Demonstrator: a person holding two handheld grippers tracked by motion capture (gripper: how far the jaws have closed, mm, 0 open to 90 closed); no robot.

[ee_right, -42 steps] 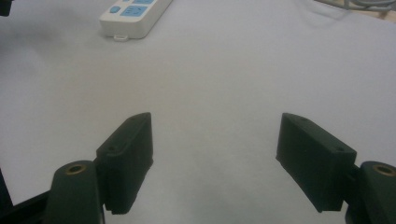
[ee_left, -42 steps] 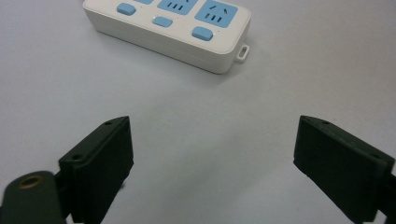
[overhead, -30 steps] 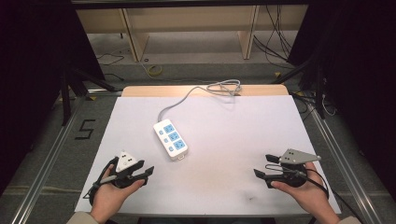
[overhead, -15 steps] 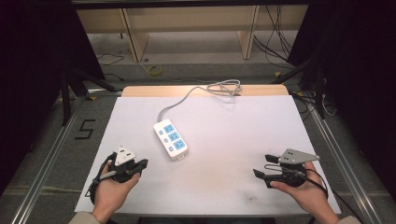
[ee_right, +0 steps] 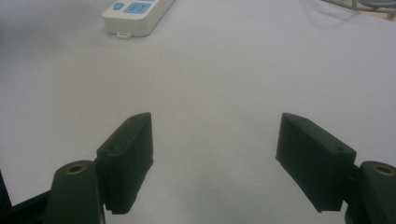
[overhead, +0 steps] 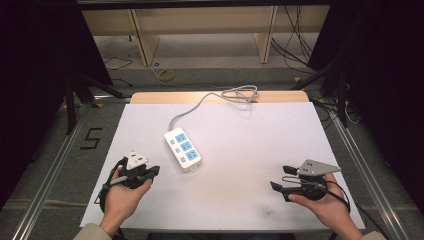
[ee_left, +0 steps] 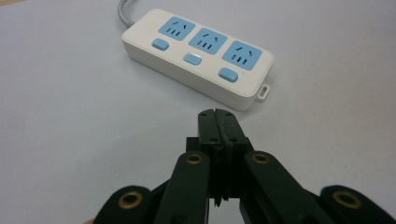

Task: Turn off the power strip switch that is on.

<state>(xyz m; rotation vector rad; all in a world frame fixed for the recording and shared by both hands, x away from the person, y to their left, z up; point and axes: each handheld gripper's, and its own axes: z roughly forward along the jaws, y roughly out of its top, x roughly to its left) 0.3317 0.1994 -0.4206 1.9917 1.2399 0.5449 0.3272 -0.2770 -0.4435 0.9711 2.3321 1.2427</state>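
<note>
A white power strip (overhead: 182, 148) with three blue sockets and three blue buttons lies left of the middle of the white table sheet (overhead: 250, 145). My left gripper (overhead: 154, 171) rests in a hand at the front left, pointing right toward the strip. In the left gripper view its jaws are pressed together with nothing between them (ee_left: 217, 115), and the power strip (ee_left: 198, 51) lies just ahead. My right gripper (overhead: 279, 178) sits at the front right, open. In the right gripper view it (ee_right: 215, 140) spans bare sheet, and the strip's end (ee_right: 133, 14) is far off.
The strip's grey cable (overhead: 200, 107) runs back to a loose coil (overhead: 240, 93) at the table's wooden far edge. Metal rails (overhead: 47, 175) flank the table. A "5" mark (overhead: 90, 138) is on the floor at the left. Shelving legs stand behind.
The left gripper's jaws have gone from open to shut, with nothing in them, and the hand shifted slightly. The right gripper has stayed in place, open.
</note>
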